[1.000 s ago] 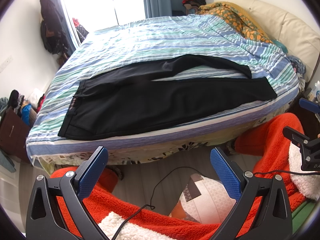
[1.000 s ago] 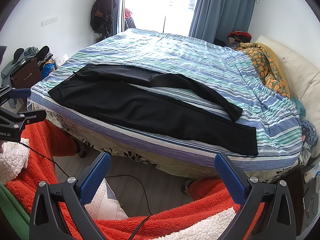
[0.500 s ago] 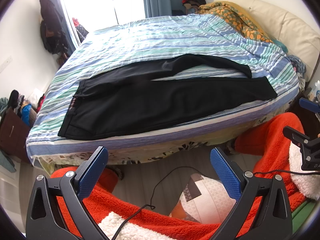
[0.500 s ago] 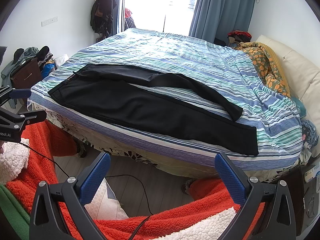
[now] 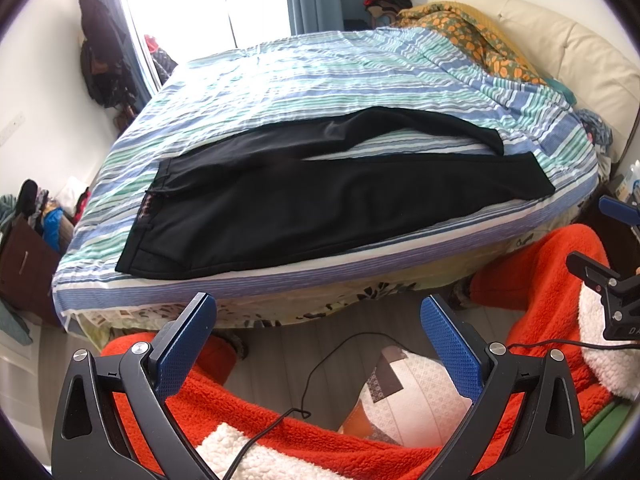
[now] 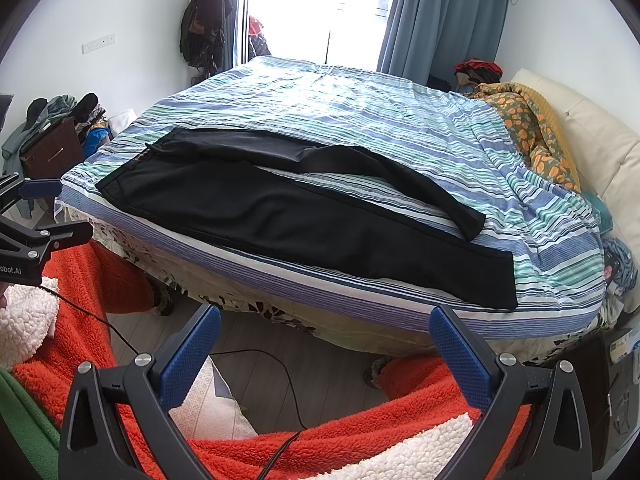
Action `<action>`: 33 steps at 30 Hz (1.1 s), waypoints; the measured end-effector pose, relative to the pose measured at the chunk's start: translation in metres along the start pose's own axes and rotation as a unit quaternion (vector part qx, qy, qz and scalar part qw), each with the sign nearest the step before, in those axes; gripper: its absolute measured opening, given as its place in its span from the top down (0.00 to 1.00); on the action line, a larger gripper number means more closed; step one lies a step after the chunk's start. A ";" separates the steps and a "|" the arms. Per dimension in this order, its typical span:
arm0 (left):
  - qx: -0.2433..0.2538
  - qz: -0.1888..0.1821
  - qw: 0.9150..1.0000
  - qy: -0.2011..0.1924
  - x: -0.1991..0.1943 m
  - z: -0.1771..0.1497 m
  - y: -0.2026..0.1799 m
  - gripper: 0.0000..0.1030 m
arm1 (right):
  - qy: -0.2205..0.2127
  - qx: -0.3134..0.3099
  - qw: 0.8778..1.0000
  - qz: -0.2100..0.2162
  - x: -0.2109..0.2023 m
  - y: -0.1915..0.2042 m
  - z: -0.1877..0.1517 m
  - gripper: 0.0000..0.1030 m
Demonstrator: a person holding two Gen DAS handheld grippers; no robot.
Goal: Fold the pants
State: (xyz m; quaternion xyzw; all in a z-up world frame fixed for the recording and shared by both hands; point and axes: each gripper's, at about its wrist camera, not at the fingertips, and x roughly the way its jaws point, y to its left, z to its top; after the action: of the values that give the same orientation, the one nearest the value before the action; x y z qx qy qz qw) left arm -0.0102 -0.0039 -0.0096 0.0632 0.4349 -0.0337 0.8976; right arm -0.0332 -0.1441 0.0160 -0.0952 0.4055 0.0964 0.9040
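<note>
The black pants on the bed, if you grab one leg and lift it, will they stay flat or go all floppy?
Probably floppy: the black pants lie limp and follow the striped bedspread, so a lifted leg would likely droop. They look thin, so likely light. The far leg already curves sideways, so pushing would probably bunch it rather than slide it whole.

The right tool is cut off by the left view's edge, its fingers only partly visible.

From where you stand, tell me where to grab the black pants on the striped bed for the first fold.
Grip the black pants at the far leg's cuff, coming from the bed's near edge. The legs lie splayed apart, so that far leg should probably go over the near one first.
</note>
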 end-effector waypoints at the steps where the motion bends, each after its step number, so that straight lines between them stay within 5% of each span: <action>1: 0.000 0.000 1.000 0.000 0.001 -0.001 0.000 0.01 | 0.000 0.000 1.000 0.000 0.000 -0.001 0.001 0.00; 26: -0.004 -0.004 1.000 -0.003 0.002 -0.002 0.005 0.01 | 0.001 0.000 1.000 0.001 -0.001 -0.003 0.003 0.00; 33: 0.027 0.040 0.999 -0.006 0.018 0.017 0.009 0.01 | -0.026 -0.001 1.000 0.005 0.000 -0.019 0.018 0.00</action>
State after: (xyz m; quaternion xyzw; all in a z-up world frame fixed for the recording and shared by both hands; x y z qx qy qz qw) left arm 0.0154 0.0020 -0.0122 0.1049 0.4259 -0.0098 0.8986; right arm -0.0153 -0.1581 0.0292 -0.0920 0.3818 0.1036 0.9138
